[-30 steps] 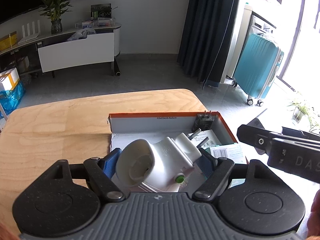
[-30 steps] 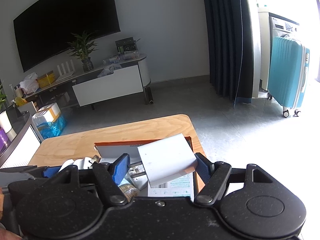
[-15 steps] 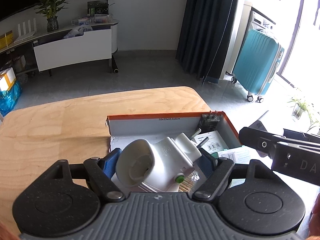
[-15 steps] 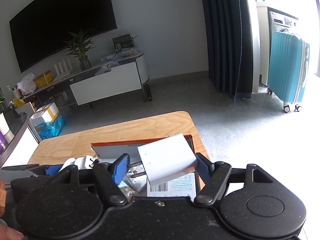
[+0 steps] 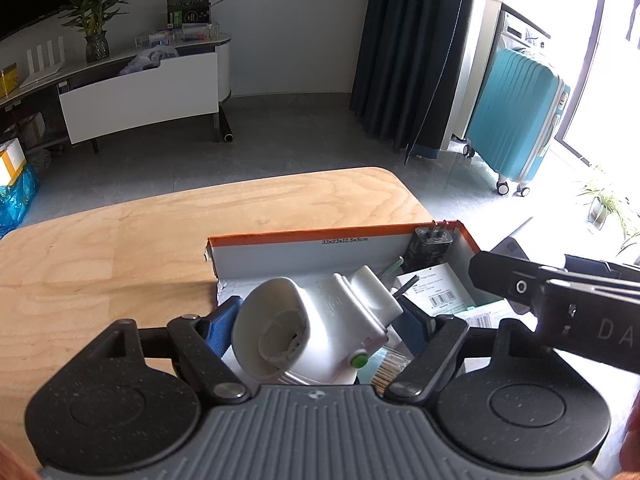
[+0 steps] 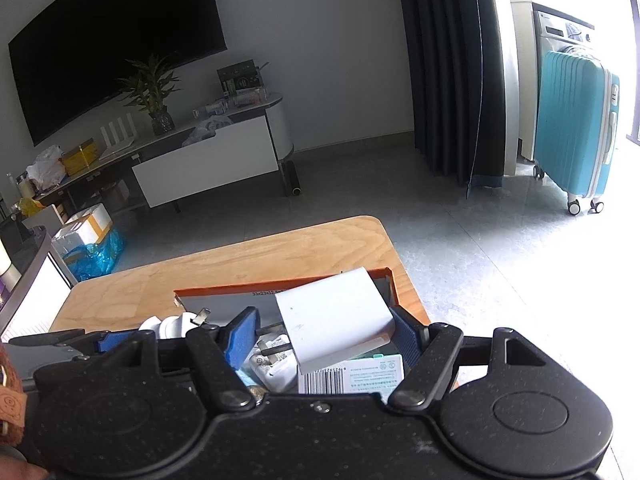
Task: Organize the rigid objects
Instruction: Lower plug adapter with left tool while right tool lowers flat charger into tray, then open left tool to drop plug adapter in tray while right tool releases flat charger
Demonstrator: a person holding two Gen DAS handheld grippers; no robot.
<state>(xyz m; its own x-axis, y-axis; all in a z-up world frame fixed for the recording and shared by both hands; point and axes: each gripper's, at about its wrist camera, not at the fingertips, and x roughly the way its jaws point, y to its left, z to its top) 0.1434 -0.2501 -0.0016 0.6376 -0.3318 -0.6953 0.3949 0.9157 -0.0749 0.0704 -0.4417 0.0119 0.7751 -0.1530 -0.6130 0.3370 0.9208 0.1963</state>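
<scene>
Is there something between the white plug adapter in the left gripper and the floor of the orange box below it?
Nothing blocks the drop itself, but the orange-rimmed cardboard box is already cluttered: a white labelled packet and a black plug lie beyond the white plastic plug adapter.

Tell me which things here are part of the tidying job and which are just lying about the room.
Part of the job:
white adapter in the left tool
white charger block in the right tool
orange box
black plug in the box

Just lying about:
blue suitcase
potted plant
TV
</scene>
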